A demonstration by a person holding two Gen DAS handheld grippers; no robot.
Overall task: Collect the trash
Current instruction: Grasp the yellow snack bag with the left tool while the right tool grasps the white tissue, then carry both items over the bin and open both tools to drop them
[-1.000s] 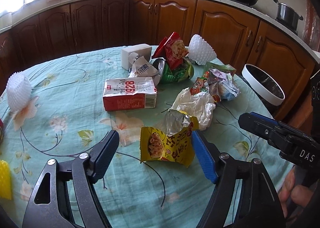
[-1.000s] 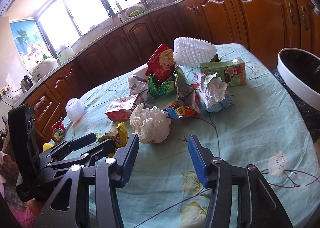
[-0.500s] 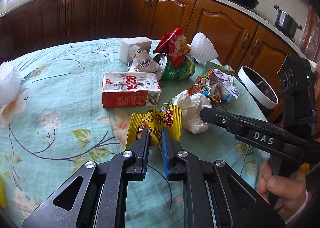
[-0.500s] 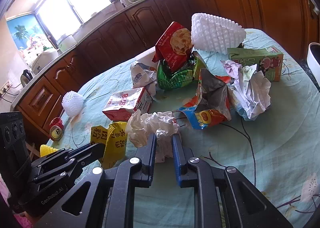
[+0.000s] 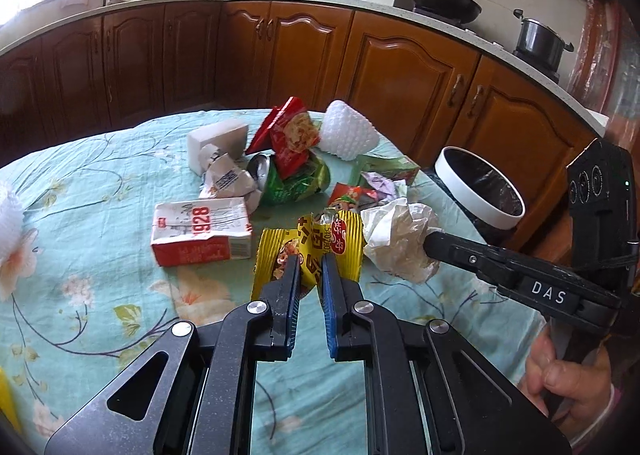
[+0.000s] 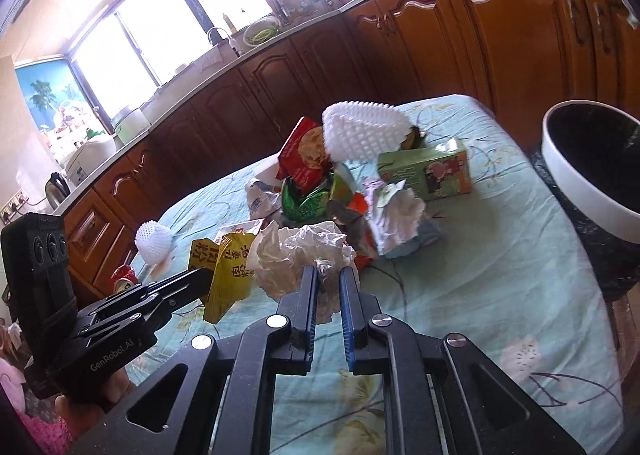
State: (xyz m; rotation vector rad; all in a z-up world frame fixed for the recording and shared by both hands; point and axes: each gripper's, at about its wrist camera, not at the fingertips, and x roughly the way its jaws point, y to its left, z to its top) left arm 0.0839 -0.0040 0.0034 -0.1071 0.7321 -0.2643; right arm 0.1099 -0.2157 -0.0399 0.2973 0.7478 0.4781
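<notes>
The left gripper [image 5: 310,267] pinches a crumpled yellow snack wrapper [image 5: 320,241] near the front of the table [image 5: 100,295], its lower edge hidden behind the black and blue fingers, so whether it rests on the cloth or hangs clear cannot be told; just beside it, the right gripper [image 6: 328,279] clamps a wad of white crumpled paper [image 6: 296,255], part of which is swallowed between the fingers; a second earlier both pairs of jaws stood wide over the loose litter, and they have since closed on wrapper and paper, which now sit higher in both views; behind them lies a red-and-white carton [image 5: 200,229] marked 1928, and beyond it a heap of a green can [image 5: 276,179], a red snack bag [image 5: 292,139], a white foam fruit net [image 5: 348,131], a green drink box [image 6: 428,171] and more wrappers too tangled to sort; a second foam net [image 6: 154,239] and a red can [image 6: 126,281] sit near the table's far edge in the right wrist view, the can half cut off by the left gripper's body; a white-rimmed bin [image 5: 480,195] with a black liner stands off the table's right side, its base out of sight; a hand [image 5: 568,379] on the right gripper's handle is cropped at the frame's corner.
</notes>
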